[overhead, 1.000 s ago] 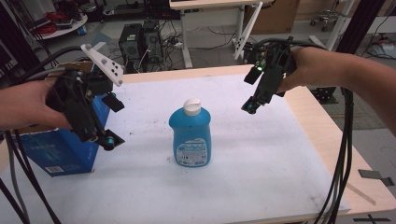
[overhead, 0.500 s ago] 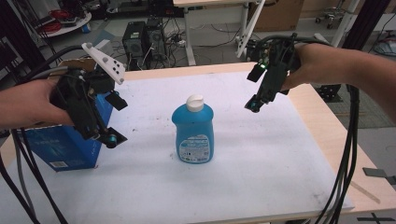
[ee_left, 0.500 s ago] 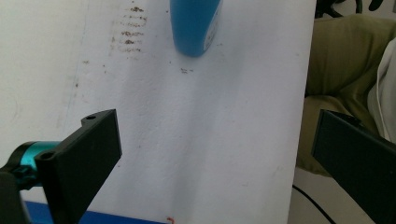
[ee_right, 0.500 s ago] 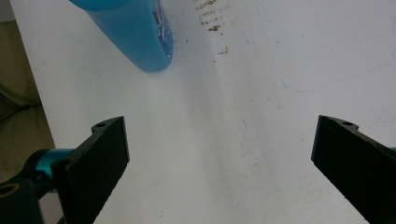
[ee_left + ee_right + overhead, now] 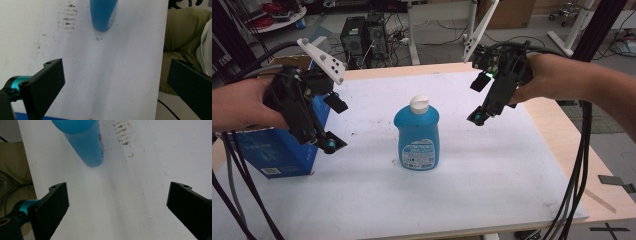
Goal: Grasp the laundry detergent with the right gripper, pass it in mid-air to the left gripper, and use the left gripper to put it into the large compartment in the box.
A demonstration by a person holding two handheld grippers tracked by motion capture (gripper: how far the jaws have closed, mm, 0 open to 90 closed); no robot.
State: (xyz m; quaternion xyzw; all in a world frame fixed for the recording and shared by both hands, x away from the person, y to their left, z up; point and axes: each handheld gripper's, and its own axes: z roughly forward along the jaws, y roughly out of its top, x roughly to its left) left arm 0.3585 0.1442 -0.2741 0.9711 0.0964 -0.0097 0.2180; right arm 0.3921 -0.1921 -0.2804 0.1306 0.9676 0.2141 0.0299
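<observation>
A blue bottle (image 5: 417, 134) with a white flip cap stands upright in the middle of the white table (image 5: 492, 170). My left gripper (image 5: 334, 125) hovers to its left, open wide with nothing between the jaws. My right gripper (image 5: 478, 100) hangs to the bottle's right and slightly farther back, also open and empty. The left gripper view has the bottle's base (image 5: 103, 13) ahead, beyond the left gripper (image 5: 115, 85). In the right gripper view, the bottle (image 5: 83, 140) leans in at the upper left, ahead of the right gripper (image 5: 117, 205).
A blue carton (image 5: 277, 150) stands on the table's left side, just behind my left gripper. A bare wooden strip (image 5: 572, 150) runs along the right edge. Computer cases (image 5: 362, 35) and cables sit on the floor beyond the far edge. Brown smudges (image 5: 67, 17) mark the table near the bottle.
My right gripper has come a little lower and nearer to the bottle. The left gripper has edged slightly right. Both stay open and the bottle stands where it was.
</observation>
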